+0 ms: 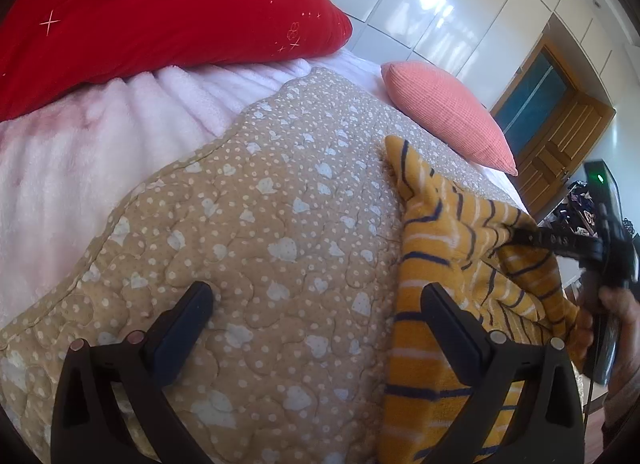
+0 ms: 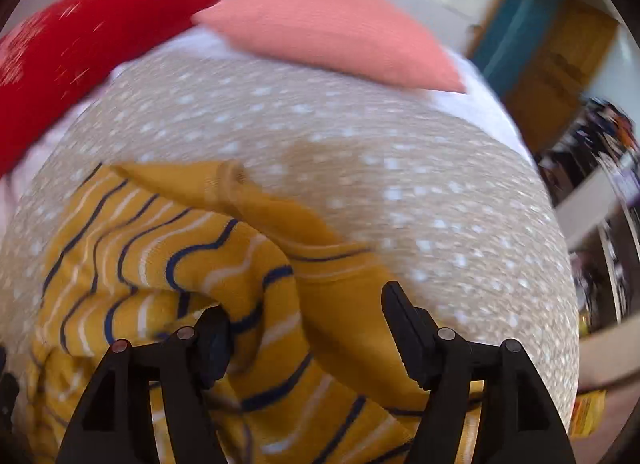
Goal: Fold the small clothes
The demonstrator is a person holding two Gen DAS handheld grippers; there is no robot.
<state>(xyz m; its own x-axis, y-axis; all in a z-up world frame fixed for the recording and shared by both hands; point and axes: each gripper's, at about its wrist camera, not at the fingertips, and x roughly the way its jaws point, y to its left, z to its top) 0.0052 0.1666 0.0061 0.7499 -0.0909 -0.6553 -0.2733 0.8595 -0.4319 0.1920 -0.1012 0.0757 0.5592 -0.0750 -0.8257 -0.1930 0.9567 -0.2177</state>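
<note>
The bed's dotted tan quilt (image 1: 260, 203) bears a striped yellow garment (image 2: 180, 264), beside a pink cushion (image 1: 448, 111).

Glossy white wardrobe (image 1: 440, 3) beside a wooden door (image 1: 560, 135).

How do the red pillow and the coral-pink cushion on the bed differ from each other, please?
The red pillow is deep red with pale printed stars and flowers; the coral-pink cushion is plain, with a fine ribbed weave. The red pillow looks much bulkier than the pink cushion. The red pillow rests on the fluffy pale-pink blanket, while the pink cushion lies further right, next to the dotted beige quilt. Both lie at the far end of the bed.
</note>
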